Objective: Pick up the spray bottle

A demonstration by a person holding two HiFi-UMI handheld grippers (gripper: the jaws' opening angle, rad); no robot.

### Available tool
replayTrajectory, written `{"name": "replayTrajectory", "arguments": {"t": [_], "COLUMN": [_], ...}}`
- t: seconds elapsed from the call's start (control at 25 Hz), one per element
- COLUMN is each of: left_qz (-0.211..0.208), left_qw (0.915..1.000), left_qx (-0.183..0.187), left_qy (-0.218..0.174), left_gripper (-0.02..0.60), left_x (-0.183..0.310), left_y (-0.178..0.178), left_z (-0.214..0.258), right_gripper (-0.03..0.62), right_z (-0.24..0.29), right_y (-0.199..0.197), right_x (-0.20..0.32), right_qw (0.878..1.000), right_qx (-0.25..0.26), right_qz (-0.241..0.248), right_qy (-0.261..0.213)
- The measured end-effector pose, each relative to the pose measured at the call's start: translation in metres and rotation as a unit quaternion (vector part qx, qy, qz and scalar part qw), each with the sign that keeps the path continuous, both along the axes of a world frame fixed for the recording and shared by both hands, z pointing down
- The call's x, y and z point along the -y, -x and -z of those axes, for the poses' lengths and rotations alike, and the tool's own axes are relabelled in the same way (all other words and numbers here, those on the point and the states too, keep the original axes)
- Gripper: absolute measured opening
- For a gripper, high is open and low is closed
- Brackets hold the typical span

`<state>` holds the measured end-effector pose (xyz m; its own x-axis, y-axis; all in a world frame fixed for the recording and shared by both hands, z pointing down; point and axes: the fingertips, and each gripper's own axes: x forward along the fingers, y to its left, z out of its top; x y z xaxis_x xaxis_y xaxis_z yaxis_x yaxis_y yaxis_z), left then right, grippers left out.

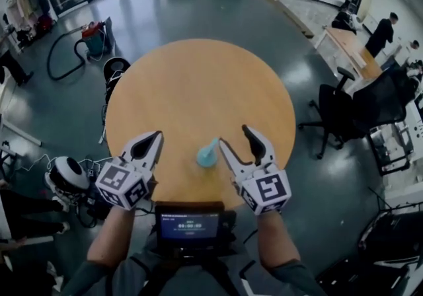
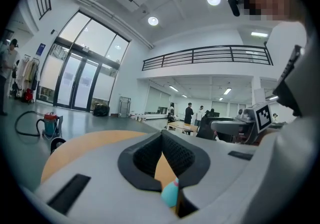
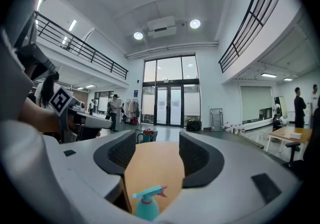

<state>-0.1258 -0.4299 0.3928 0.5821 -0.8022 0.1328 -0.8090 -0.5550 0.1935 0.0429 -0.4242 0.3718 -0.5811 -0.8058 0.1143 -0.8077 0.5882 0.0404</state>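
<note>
Head view: one spray bottle (image 1: 207,154); left gripper (image 1: 157,135) fingers (image 1: 148,147) clenched, right gripper (image 1: 234,136) fingers (image 1: 256,144) released

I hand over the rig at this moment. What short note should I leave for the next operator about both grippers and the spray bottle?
Left gripper: shut, empty.
Right gripper: jaws apart, gripping nothing.
Spray bottle: teal, upright on the round wooden table near its front edge, between the two grippers, closer to the right one.
Done: nothing; the bottle is not yet gripped.
Left: close the right gripper on the bottle and lift it.
</note>
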Motion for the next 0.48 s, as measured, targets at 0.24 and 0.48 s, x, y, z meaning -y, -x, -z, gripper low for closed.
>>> {"name": "replayTrajectory", "arguments": {"t": [0.24, 0.48], "left_qz": [-0.017, -0.003], "left_qw": [0.9983, 0.9973], "left_qx": [0.000, 0.007], "left_qy": [0.056, 0.073], "left_gripper": [0.084, 0.112], "left_x": [0.001, 0.009], "left_y": [-0.001, -0.002], "left_z": [-0.048, -0.083], "right_gripper": [0.341, 0.386], "right_z": [-0.052, -0.105], "right_y": [0.005, 0.003], "right_x": [-0.001, 0.003], "right_qw": [0.998, 0.994], "right_qx": [-0.016, -0.025], "right_qz": [0.005, -0.010], "right_qy": [0.053, 0.104]}}
